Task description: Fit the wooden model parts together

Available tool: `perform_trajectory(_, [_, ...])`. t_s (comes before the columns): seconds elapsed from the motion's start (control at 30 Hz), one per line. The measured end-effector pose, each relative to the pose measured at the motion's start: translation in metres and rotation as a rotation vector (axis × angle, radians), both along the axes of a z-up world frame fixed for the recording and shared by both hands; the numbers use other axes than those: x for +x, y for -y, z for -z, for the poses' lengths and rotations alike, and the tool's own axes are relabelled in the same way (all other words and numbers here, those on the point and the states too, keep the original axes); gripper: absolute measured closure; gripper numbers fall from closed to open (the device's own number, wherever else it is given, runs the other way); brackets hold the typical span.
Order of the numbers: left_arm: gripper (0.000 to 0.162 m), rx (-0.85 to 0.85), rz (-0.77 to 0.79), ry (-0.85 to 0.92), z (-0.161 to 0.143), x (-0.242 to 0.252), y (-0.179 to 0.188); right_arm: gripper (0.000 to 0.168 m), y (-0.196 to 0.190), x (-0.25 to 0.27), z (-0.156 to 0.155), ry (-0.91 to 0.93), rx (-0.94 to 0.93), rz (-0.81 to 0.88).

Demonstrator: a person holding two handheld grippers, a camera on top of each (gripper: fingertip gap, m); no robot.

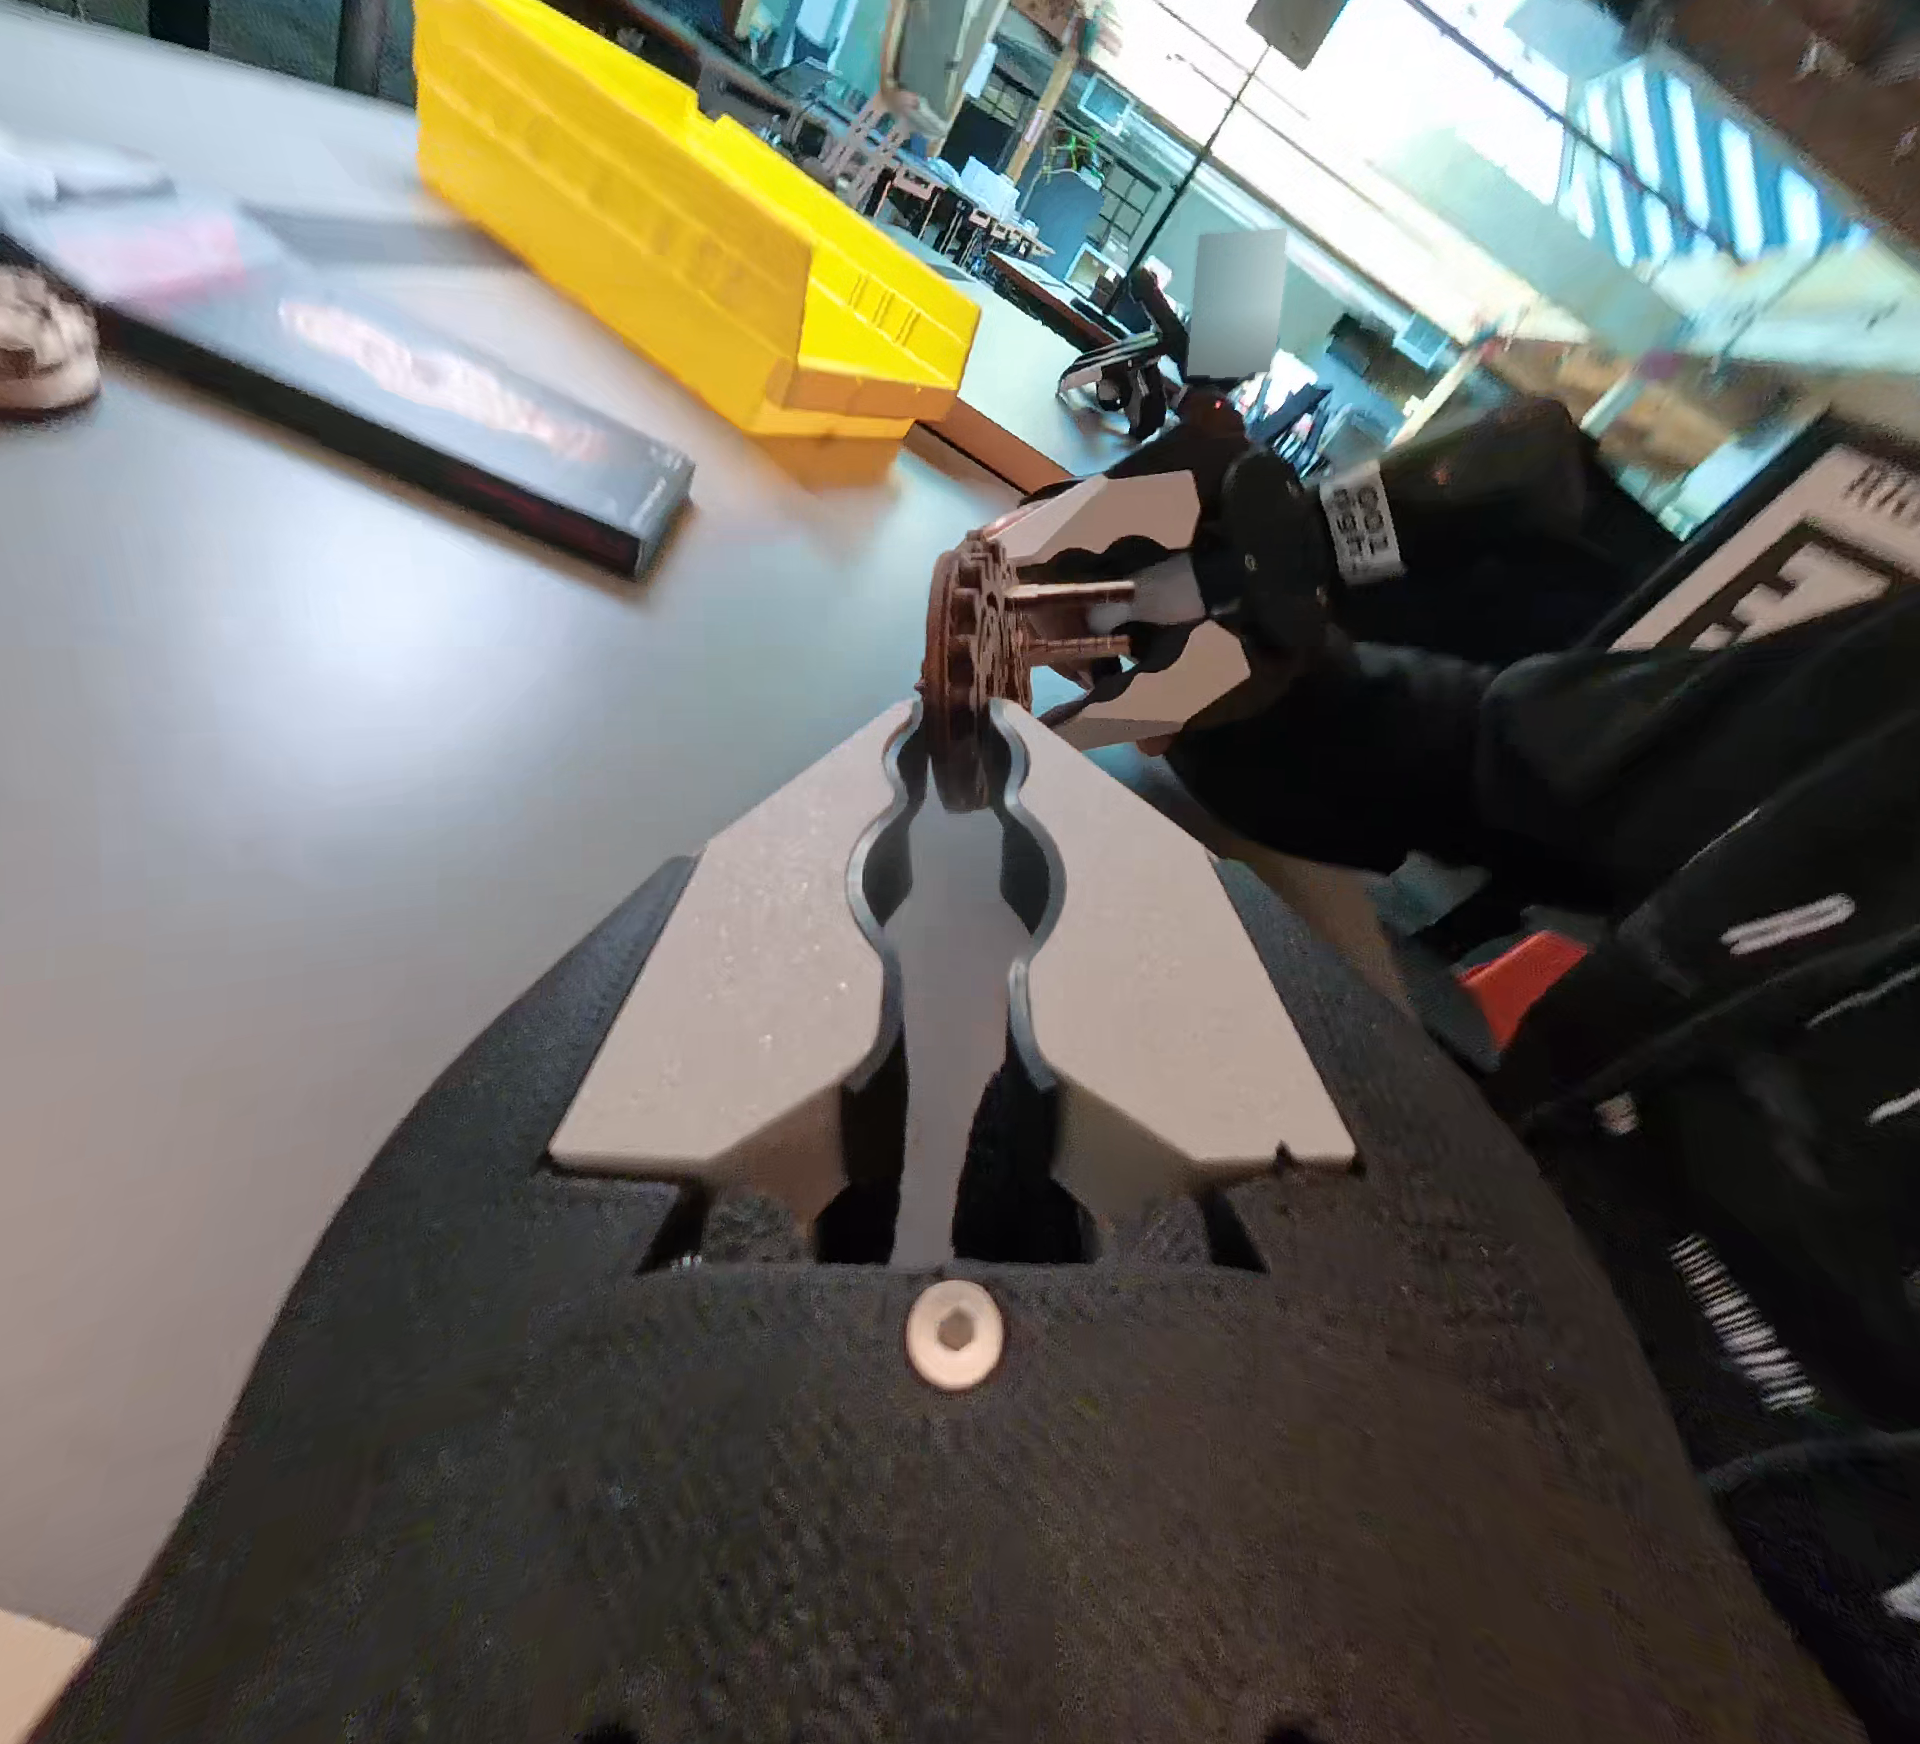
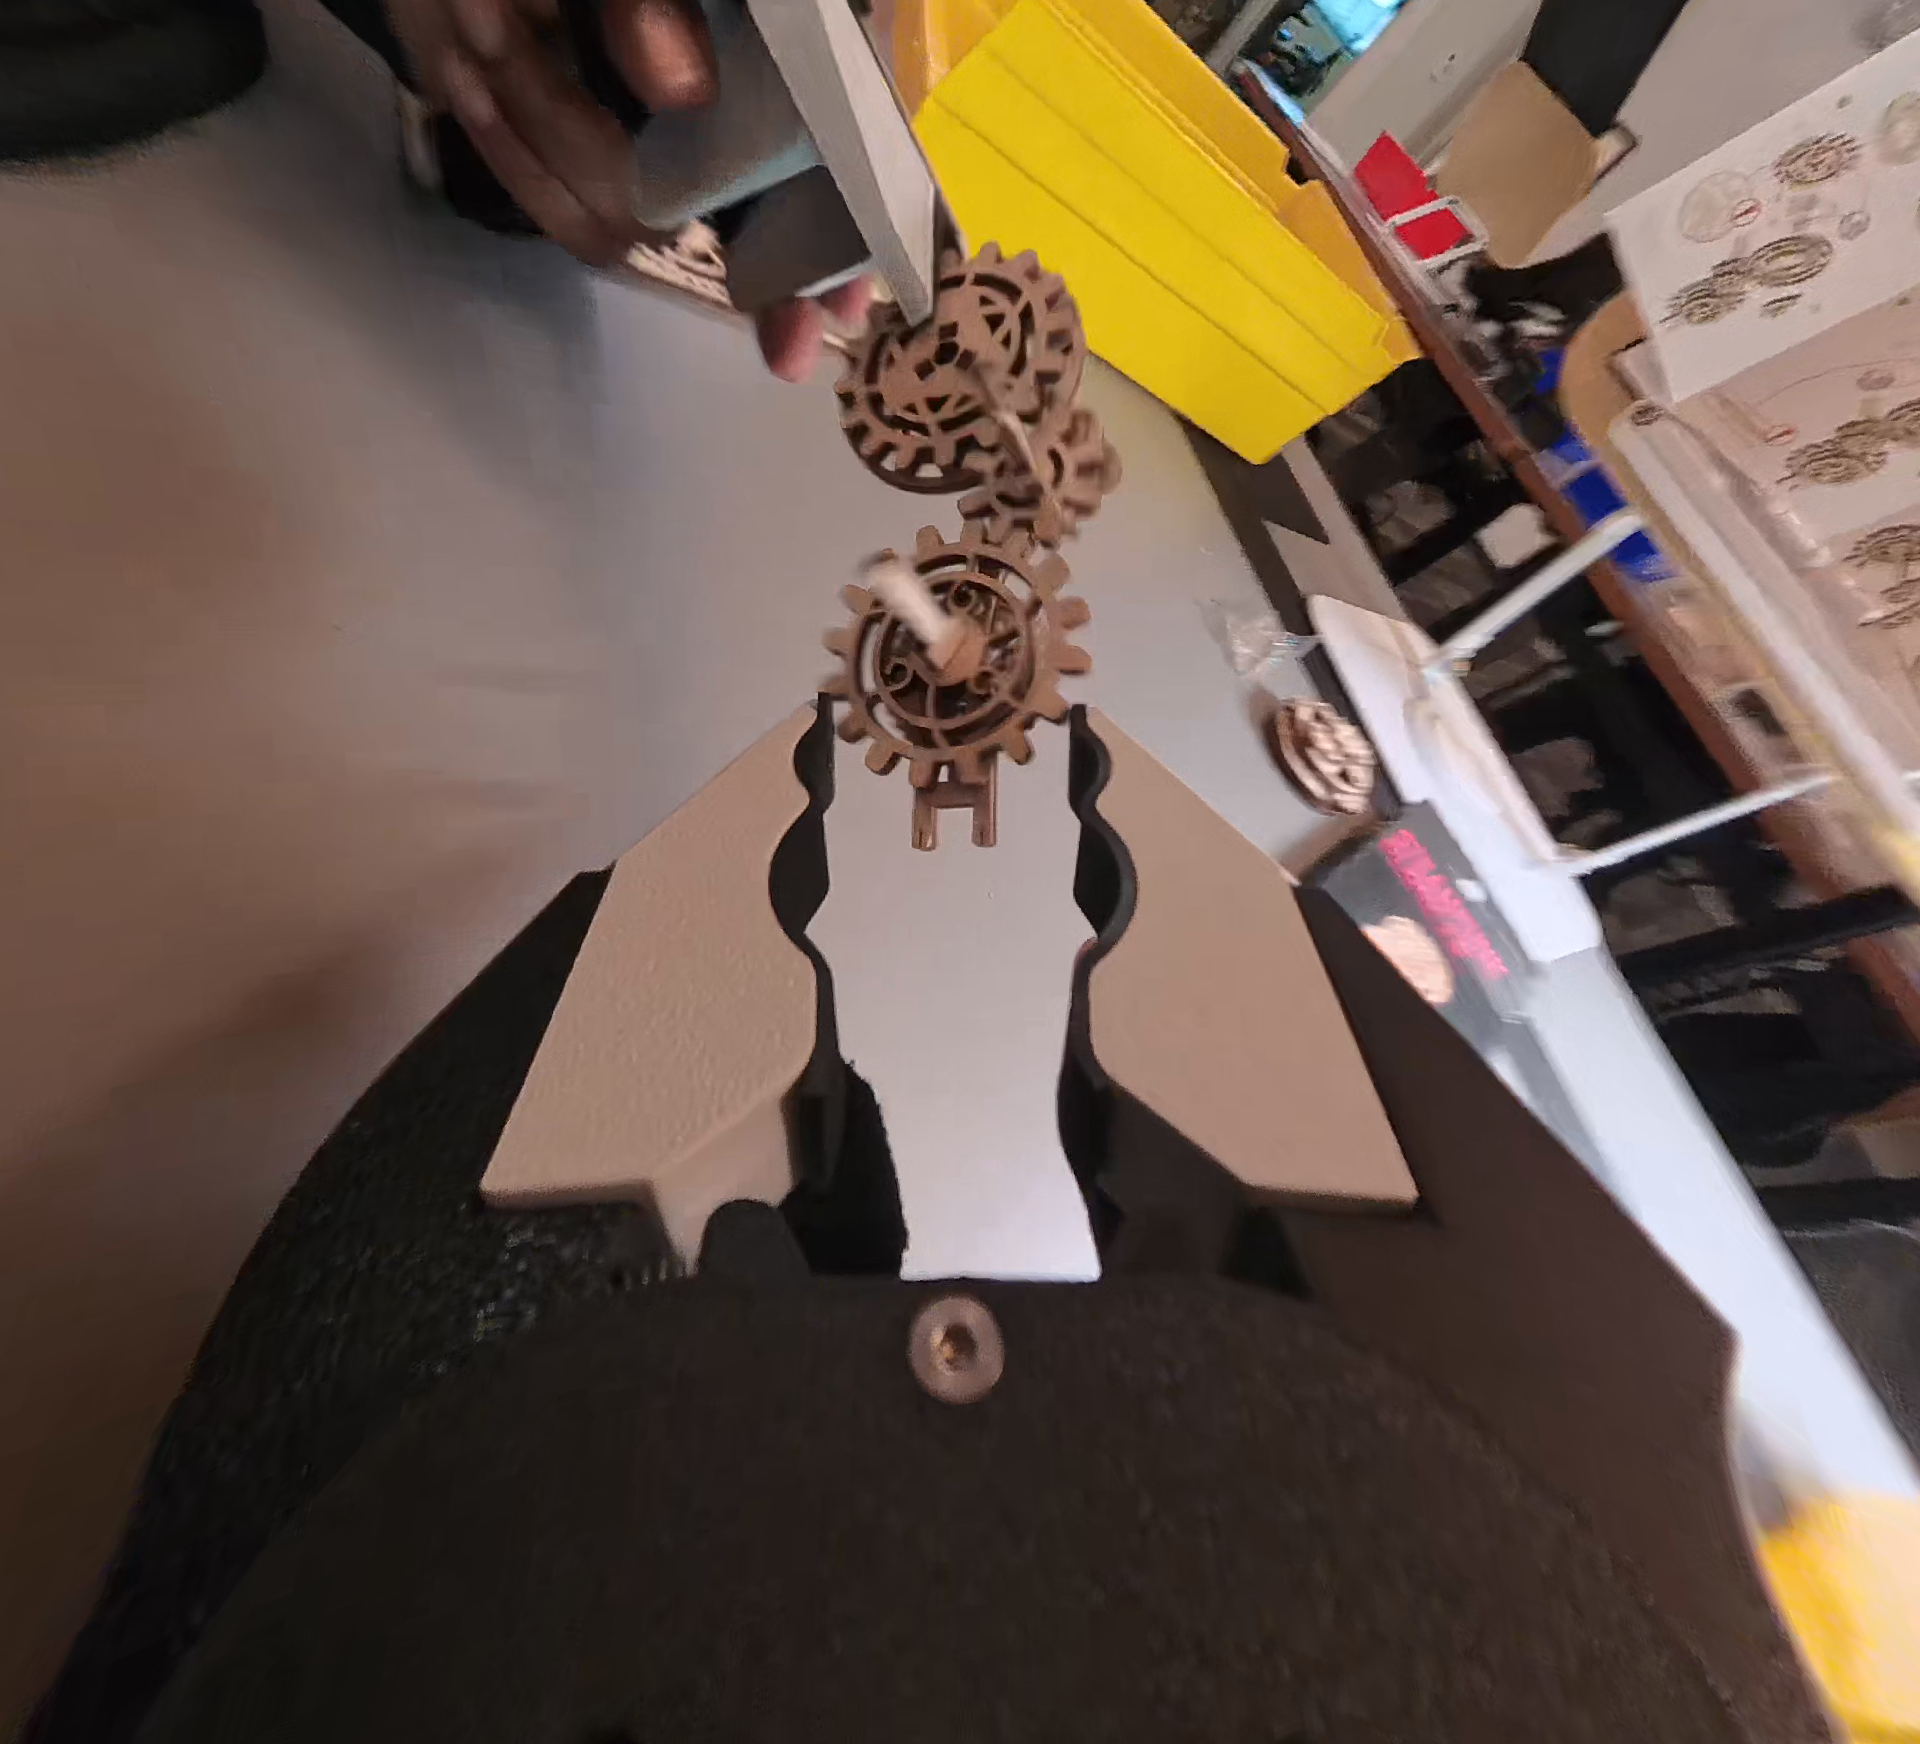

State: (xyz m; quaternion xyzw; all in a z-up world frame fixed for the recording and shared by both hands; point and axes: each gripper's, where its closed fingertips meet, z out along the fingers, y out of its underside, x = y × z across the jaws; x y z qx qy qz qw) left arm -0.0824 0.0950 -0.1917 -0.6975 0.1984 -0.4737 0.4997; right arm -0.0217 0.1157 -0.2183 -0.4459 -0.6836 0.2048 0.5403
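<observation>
The wooden gear assembly [image 2: 961,406] hangs in the air above the worktop [image 1: 312,759], pinched edge-on near the tips of the left claw [image 1: 961,738], probably to leave its face free. Just beside it, the right claw [image 2: 951,738] stands partly open around a second gear [image 2: 956,655] on a pegged stem, though whether it grips is unclear. The yellow bins [image 1: 665,219] sit well apart, leaving open room.
</observation>
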Motion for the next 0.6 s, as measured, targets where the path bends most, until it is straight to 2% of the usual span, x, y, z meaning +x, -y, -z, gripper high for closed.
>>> perform_trajectory(0.13, [0.155, 0.332, 0.054, -0.097, -0.024, 0.008, 0.022, 0.110, 0.022, 0.005, -0.014, -0.057, -0.381, -0.150])
perform_trajectory(0.2, [0.157, 0.449, 0.083, -0.119, -0.032, 0.015, 0.034, 0.110, 0.026, 0.006, -0.019, -0.073, -0.453, -0.184])
perform_trajectory(0.3, [0.157, 0.499, 0.126, -0.127, -0.037, 0.024, 0.045, 0.112, 0.047, -0.001, -0.010, -0.029, -0.495, -0.246])
perform_trajectory(0.4, [0.157, 0.517, 0.152, -0.106, -0.039, 0.029, 0.051, 0.126, 0.063, -0.014, -0.006, -0.035, -0.534, -0.278])
perform_trajectory(0.5, [0.157, 0.525, 0.171, -0.087, -0.043, 0.032, 0.056, 0.157, 0.067, -0.023, -0.010, -0.088, -0.537, -0.272])
perform_trajectory(0.6, [0.153, 0.494, 0.150, -0.080, -0.045, 0.029, 0.054, 0.159, 0.057, -0.021, -0.016, -0.110, -0.427, -0.235])
